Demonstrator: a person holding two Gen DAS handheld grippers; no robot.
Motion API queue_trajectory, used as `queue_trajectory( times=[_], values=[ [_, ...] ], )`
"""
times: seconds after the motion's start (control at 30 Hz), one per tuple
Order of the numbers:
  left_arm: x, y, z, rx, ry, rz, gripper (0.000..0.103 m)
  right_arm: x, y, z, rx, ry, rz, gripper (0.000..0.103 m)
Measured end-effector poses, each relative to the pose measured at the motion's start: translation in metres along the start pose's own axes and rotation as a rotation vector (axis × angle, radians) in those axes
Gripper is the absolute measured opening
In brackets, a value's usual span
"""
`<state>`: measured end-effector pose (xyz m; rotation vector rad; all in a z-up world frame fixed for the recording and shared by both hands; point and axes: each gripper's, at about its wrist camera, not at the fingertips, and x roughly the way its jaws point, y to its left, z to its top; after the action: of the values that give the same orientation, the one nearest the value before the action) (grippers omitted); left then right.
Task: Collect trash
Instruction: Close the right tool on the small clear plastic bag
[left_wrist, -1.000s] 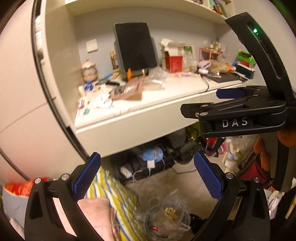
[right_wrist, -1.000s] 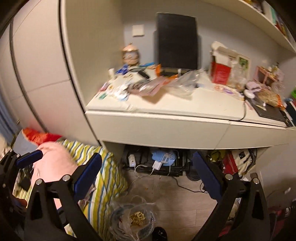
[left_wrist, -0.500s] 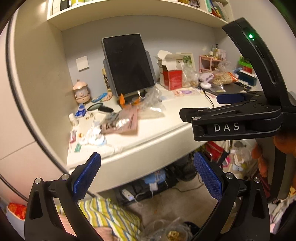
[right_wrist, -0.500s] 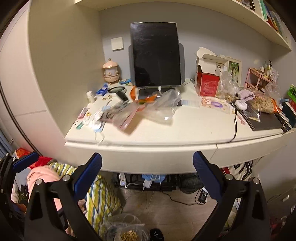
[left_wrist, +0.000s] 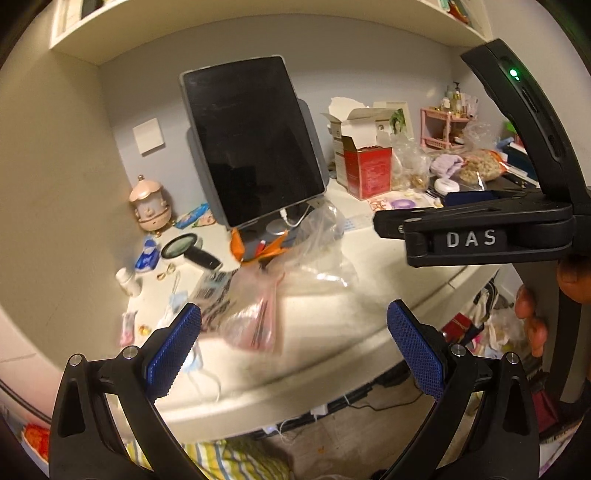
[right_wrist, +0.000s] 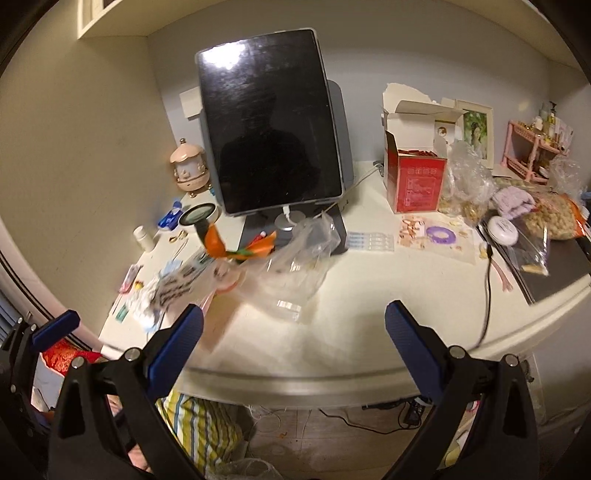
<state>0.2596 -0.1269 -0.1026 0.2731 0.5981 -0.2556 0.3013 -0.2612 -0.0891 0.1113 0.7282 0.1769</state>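
Observation:
Trash lies on the left half of the white desk (right_wrist: 369, 325): a crumpled clear plastic bag (right_wrist: 295, 273) (left_wrist: 317, 254), an orange wrapper (right_wrist: 236, 249) (left_wrist: 258, 251), a pinkish plastic pouch (left_wrist: 255, 321) and a black-and-white printed wrapper (right_wrist: 177, 284) (left_wrist: 214, 295). My left gripper (left_wrist: 293, 347) is open, in the air in front of the pouch, holding nothing. My right gripper (right_wrist: 293, 336) is open too, just short of the desk edge and facing the clear bag. A blue pad of the left gripper (right_wrist: 55, 328) shows at the far left.
A dark tablet on a stand (right_wrist: 269, 122) rises behind the trash. A red box (right_wrist: 413, 181), snack bags (right_wrist: 554, 218), a black cable (right_wrist: 487, 280) and small items fill the desk's right side. A magnifier (right_wrist: 197, 216) and a pink ornament (right_wrist: 188, 166) sit at the left. Striped cloth (right_wrist: 195, 424) lies below.
Both views have risen from the floor under the desk to the desktop and moved closer to the trash. Both grippers stayed open.

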Motion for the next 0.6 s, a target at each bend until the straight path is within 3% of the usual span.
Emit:
queue_trajectory(
  times=[0.27,0.6],
  values=[
    [0.053,-0.003,0.026,0.002,0.028,0.01,0.098,0.056,-0.018,0.034,-0.021,0.055,0.017,0.096],
    [0.119,0.004,0.042,0.019,0.076,0.025,0.098,0.124,-0.026,0.049,-0.002,0.131,0.011,0.096]
  ],
)
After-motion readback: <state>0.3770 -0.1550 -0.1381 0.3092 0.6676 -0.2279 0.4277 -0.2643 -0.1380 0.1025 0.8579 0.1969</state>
